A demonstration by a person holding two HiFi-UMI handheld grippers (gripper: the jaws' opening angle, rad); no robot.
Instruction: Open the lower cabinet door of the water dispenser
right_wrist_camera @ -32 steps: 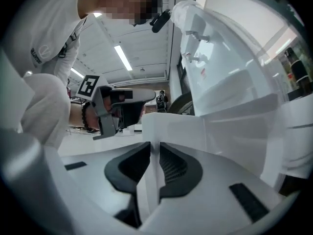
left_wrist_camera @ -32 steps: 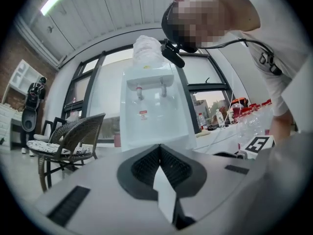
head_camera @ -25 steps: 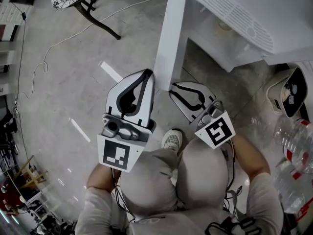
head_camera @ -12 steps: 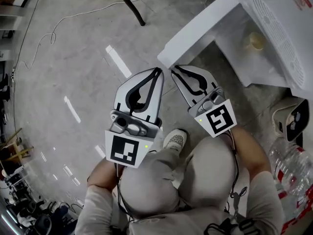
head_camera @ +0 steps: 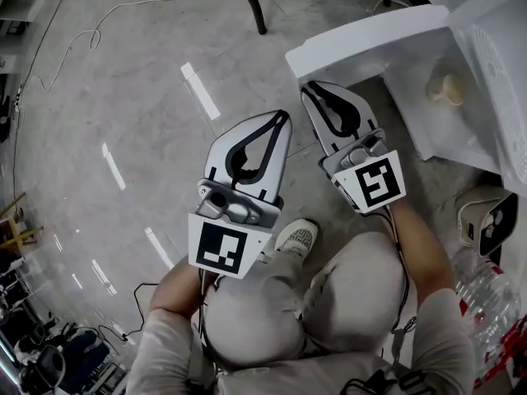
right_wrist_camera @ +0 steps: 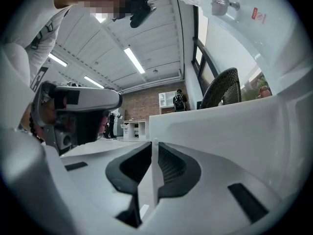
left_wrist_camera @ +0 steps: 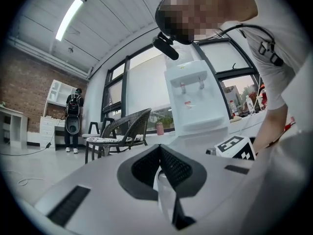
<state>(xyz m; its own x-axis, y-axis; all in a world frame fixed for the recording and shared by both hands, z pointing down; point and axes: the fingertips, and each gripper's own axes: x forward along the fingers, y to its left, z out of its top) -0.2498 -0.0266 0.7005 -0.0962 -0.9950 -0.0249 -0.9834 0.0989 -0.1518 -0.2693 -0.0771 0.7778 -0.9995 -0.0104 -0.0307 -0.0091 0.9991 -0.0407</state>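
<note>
Now right claw pinching cabinet door edge; left claw closed, floor alongside

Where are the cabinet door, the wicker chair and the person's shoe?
cabinet door (head_camera: 362,44), head view, middle of its white panel
wicker chair (left_wrist_camera: 129,126), left gripper view, on its woven backrest
shoe (head_camera: 295,239), head view, on its patterned top

White plastic lower cabinet door on white water dispenser. White-shelled left gripper and right gripper, fingers lined in black ribbed rubber. Black-and-white square-marker cubes on both. Glossy grey concrete floor with white tape strips. Pale grey trousers, white patterned shoe. Red-brown brick wall behind.
</note>
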